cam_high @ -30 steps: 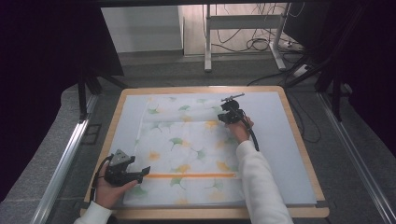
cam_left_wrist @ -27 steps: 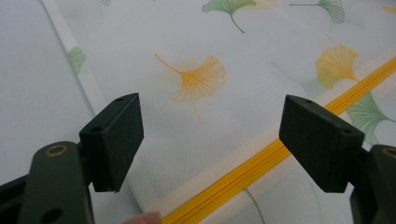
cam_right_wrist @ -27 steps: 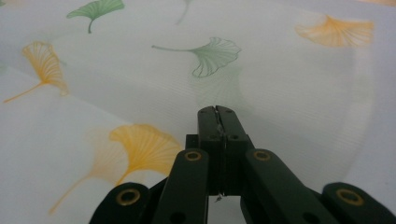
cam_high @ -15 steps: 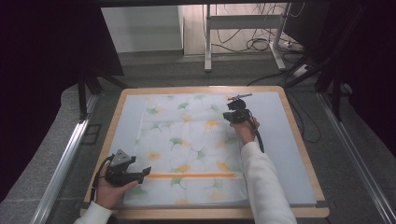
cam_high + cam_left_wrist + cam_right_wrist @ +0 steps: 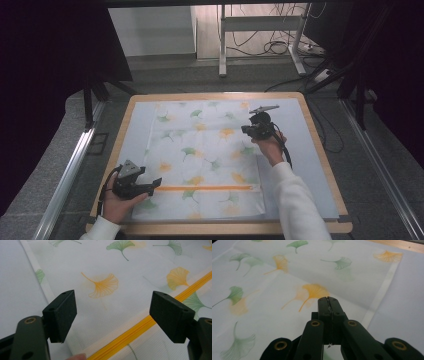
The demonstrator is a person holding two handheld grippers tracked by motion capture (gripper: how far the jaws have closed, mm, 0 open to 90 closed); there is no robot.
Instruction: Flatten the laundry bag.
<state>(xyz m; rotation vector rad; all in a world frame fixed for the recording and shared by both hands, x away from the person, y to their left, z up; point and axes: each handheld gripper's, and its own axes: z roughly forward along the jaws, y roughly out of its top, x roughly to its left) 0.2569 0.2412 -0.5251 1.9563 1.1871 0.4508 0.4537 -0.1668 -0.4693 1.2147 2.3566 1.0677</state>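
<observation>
A white cloth bag (image 5: 200, 155) printed with green and orange ginkgo leaves lies flat on the table, an orange zipper (image 5: 205, 188) running across its near part. My left gripper (image 5: 154, 185) hovers at the zipper's left end, open; in the left gripper view the left gripper (image 5: 112, 315) straddles the cloth (image 5: 120, 277) just above the zipper (image 5: 140, 327). My right gripper (image 5: 246, 130) is over the bag's far right part. In the right gripper view the right gripper (image 5: 328, 300) is shut, with no cloth visible between the jaws, above the cloth (image 5: 287, 290).
A pale mat (image 5: 310, 165) covers the wooden-rimmed table (image 5: 325, 155); the bag's right hem (image 5: 382, 292) borders bare mat. Grey floor, metal rails (image 5: 65, 175) and a desk frame with cables (image 5: 260, 45) surround the table.
The right gripper has shifted a little to the right over the bag's far right part. The left gripper has stayed in place, open.
</observation>
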